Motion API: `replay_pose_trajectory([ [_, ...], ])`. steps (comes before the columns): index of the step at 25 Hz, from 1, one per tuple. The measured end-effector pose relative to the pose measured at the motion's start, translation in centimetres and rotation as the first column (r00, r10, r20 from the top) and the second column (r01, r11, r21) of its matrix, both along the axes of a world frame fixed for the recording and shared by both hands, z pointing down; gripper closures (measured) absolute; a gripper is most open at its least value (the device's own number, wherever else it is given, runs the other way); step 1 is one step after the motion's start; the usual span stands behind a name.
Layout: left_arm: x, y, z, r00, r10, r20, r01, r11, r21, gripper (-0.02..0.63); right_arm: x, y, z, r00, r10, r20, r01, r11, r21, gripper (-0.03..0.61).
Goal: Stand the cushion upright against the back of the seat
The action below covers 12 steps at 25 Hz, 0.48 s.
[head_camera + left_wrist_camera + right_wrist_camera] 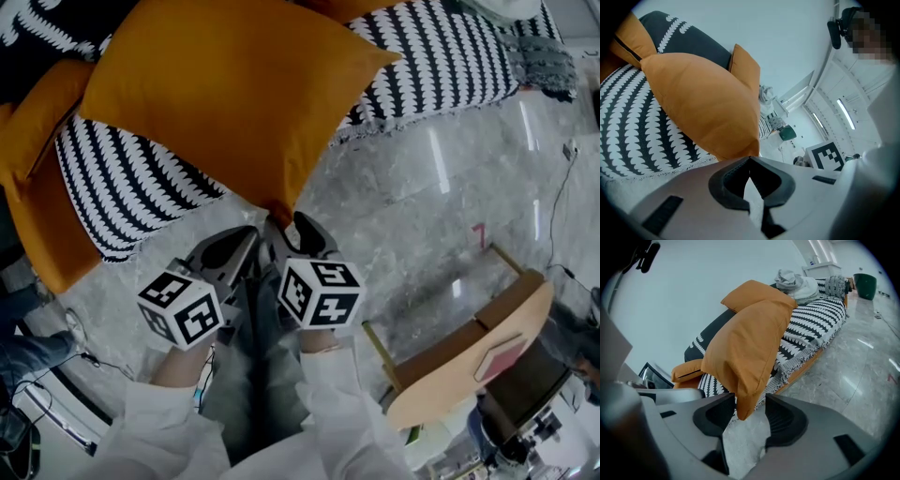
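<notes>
Glossy grey marble floor (422, 187), pale wall (693, 282), wooden chair (469, 366).

cushion (234, 84) | orange | tilted on seat (122, 187) | corner past front edge

I get bright, even indoor light in all three views, and what shadows there are stay soft. The polished floor (441, 187) carries pale streaks of glare at the right, and I see them again in the right gripper view. Long ceiling lights (846, 112) glow at the far right of the left gripper view. The cushion (234, 84) is evenly lit, gently shaded along its folds. Both gripper views bulge strongly and fall to black at the corners. Whatever sits nearest each lens is blurred.
</notes>
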State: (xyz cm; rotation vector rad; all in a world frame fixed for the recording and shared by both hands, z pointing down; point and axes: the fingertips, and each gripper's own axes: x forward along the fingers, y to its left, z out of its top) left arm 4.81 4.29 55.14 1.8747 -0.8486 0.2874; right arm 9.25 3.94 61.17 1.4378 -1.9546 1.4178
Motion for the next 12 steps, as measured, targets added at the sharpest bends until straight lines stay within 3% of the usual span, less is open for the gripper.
replay_pose_trajectory([
  [12, -0.1, 0.3, 0.5, 0.999, -0.039, 0.009, 0.039, 0.999, 0.017, 0.606, 0.2, 0.7, 1.2, 0.999, 0.040, 0.023, -0.039, 0.999, -0.021, 0.391],
])
